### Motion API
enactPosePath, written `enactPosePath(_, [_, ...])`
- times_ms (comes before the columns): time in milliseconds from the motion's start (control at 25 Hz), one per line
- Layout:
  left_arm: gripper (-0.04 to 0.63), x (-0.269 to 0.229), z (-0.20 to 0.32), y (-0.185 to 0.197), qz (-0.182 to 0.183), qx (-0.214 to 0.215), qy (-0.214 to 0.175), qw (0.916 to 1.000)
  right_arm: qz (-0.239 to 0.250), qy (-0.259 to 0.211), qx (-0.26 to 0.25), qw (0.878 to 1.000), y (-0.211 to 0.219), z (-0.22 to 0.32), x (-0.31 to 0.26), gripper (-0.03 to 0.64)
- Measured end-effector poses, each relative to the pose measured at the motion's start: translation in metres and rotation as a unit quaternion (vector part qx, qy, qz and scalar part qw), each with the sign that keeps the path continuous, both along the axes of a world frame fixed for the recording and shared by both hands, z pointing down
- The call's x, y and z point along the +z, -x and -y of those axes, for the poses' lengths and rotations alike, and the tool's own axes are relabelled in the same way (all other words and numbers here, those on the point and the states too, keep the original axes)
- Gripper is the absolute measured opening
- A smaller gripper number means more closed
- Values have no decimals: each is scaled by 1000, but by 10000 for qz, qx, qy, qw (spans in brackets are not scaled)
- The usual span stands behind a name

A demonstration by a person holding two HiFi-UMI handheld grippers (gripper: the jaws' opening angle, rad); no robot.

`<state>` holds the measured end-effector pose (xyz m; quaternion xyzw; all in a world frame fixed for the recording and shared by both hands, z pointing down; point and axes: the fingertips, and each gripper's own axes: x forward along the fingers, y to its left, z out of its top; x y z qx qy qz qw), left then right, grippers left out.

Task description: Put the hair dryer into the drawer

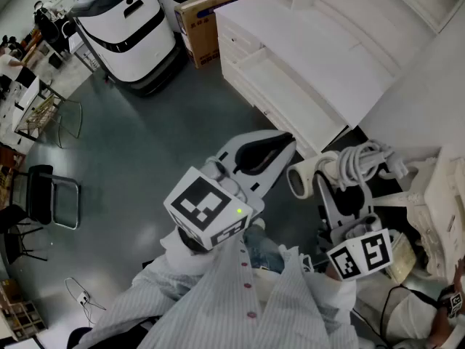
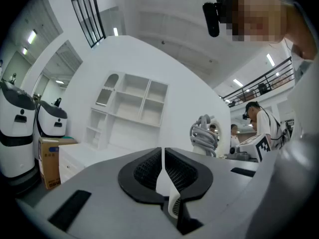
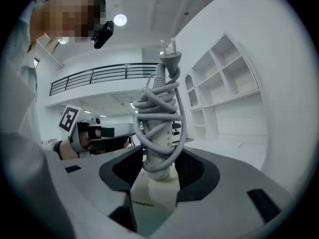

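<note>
Right claw (image 3: pixel 158 159) clamped on dryer (image 3: pixel 157 128) handle, cord (image 3: pixel 160 101) wound round it. Dryer in air, near drawer (image 1: pixel 280 86), which looks open. Left claw (image 2: pixel 163 169) together, empty. Advice: carry level, lower fully inside, mind cord snagging rim.

I see a grey floor (image 1: pixel 145 144) below me. On it, top left: two white machines (image 1: pixel 127 27) side by side, w/ a cardboard box (image 1: pixel 203 24) between them and a white cabinet (image 1: pixel 312 46). The cabinet's drawer (image 1: pixel 280 86) stands pulled out. Left edge: black chair (image 1: pixel 43 195). Btm left: a thin cable (image 1: pixel 81 295) on the floor.
</note>
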<state>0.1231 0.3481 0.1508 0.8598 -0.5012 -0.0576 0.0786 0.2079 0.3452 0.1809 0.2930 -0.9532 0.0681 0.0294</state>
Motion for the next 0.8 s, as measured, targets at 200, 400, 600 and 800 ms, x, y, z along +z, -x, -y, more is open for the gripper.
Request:
enactPosePath(200, [28, 4, 6, -9, 12, -72, 8, 10000, 36, 18, -53, 10000, -10, 7, 2, 201])
enactPosePath(400, [28, 8, 10, -8, 13, -238, 65, 9997, 56, 119, -169, 9998, -14, 13, 8, 201])
enactPosePath(600, [28, 9, 12, -11, 56, -381, 66, 9992, 122, 180, -326, 9992, -19, 18, 11, 201])
enactPosePath(800, [28, 10, 11, -13, 108, -579, 29, 9983, 47, 120, -476, 9988, -26, 19, 11, 201])
